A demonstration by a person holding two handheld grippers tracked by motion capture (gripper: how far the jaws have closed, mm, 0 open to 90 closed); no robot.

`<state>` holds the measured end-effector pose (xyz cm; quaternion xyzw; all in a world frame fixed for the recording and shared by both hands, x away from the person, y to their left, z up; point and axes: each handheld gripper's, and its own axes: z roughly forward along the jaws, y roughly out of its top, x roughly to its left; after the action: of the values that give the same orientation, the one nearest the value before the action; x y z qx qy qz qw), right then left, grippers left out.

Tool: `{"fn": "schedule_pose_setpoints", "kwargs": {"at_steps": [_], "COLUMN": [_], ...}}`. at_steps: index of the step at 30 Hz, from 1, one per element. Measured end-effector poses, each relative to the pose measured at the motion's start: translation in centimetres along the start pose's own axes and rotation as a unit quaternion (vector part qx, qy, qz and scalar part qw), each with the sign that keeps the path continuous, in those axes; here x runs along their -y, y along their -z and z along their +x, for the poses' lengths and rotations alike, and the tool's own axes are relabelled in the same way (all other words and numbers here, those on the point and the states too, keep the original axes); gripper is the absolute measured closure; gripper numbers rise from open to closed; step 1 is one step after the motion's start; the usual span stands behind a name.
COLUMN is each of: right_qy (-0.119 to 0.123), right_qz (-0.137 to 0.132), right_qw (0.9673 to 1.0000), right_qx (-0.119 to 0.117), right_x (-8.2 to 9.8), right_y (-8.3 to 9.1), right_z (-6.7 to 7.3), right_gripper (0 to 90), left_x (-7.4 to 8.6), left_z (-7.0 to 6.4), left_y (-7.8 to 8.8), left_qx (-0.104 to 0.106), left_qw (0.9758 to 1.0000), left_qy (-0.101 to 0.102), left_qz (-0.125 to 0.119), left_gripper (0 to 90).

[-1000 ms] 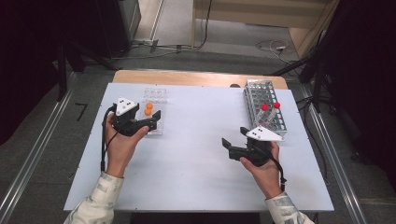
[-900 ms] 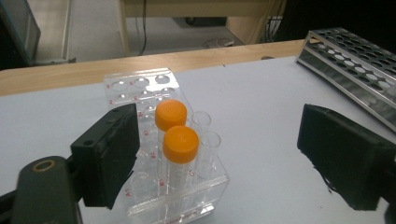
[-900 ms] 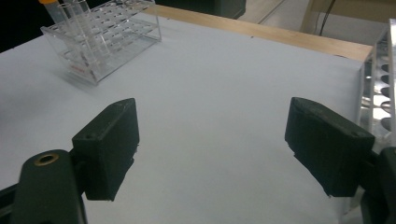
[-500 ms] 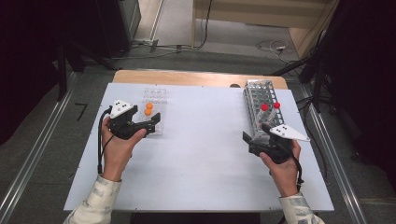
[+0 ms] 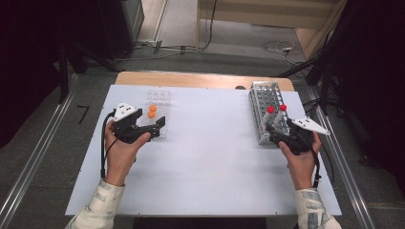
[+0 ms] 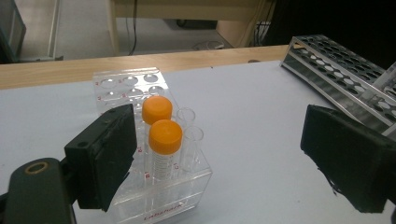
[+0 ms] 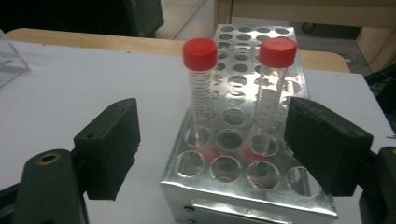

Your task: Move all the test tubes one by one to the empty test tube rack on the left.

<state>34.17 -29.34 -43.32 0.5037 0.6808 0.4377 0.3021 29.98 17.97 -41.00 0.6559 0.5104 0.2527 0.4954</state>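
1. Jaws first: the left gripper (image 5: 154,128) has just been opening and now stands spread wide, nothing pinched, its pads (image 6: 105,156) flat, matte black and rubbery, either side of the near end of the clear rack (image 6: 161,186)
2. The right gripper (image 5: 273,131) is spread wide too, holding nothing, its blocky black pads (image 7: 112,144) flanking the near corner of the metal rack (image 7: 247,196)
3. Two orange-capped tubes (image 6: 161,147) stand upright in the clear rack, one behind the other, at the left side of the table (image 5: 210,157); smooth round caps, see-through bodies, a printed label on the nearer one
4. Beside them, two uncapped clear tubes (image 6: 192,144) sit in the same rack
5. The clear rack is glossy plastic, boxy, with rows of round holes and red lettering on its front face
6. Over on the right, two red-capped tubes (image 7: 201,79) stand in the metal rack, near its front end, slightly tilted; the left one has graduation marks down its side
7. The metal rack is shiny sheet metal, long and rectangular, punched with round holes
8. The table top is plain pale and matte, with a wooden strip (image 5: 191,78) along its far edge
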Motion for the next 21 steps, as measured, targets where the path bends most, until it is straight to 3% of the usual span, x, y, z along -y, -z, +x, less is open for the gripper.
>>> {"fn": "schedule_pose_setpoints", "kwargs": {"at_steps": [9,21], "right_qy": [0.011,0.002], "right_qz": [0.013,0.020], "right_qw": [0.9982,0.9979], "right_qx": [0.057,0.061], "right_x": [-0.4,-0.4], "right_y": [-2.4,-4.5], "right_z": [-1.5,-2.5], "right_gripper": [25.8,58.7], "left_x": [0.0,0.0], "left_z": [-0.2,-0.6], "left_y": [-0.1,-0.1], "left_qx": [0.003,0.010], "left_qw": [1.0000,0.9999], "left_qy": [0.001,-0.003], "left_qz": [-0.001,0.001], "left_gripper": [11.5,13.1]}}
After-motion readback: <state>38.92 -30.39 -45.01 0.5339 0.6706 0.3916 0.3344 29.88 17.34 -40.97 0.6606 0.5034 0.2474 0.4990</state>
